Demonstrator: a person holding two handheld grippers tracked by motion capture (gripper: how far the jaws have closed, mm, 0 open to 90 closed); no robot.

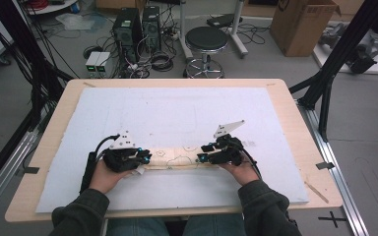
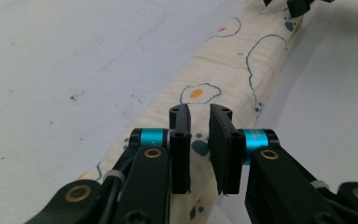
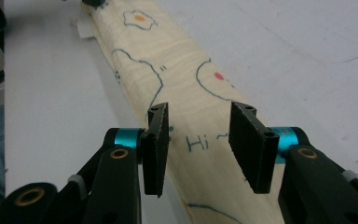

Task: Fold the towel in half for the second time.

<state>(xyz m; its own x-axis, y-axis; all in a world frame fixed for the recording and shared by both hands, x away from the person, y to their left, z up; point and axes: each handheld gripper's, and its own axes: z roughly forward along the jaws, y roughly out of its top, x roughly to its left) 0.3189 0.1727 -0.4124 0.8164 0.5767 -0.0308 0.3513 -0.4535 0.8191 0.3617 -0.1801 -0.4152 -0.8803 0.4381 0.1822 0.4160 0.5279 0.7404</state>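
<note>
The cloth (image 1: 177,158) lies folded into a long strip near the table's (image 1: 54,128) 6 o'clock edge, maybe with more folding to come, the left gripper (image 1: 145,157) at its 9 o'clock end and the right gripper (image 1: 202,152) at 3 o'clock, both a bit open and holding nothing, and the gripper views show its fried eggs (image 2: 196,93) and "Hi" (image 3: 196,141).

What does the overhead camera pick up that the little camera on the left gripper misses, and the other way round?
The high view takes in the whole wooden table, the stool, the cardboard box and both of the person's hands. The left gripper view gives the close detail: a fried-egg drawing and a gap between the left gripper pads. Both share the folded patterned cloth on the white mat, with the right gripper at its far end.
</note>
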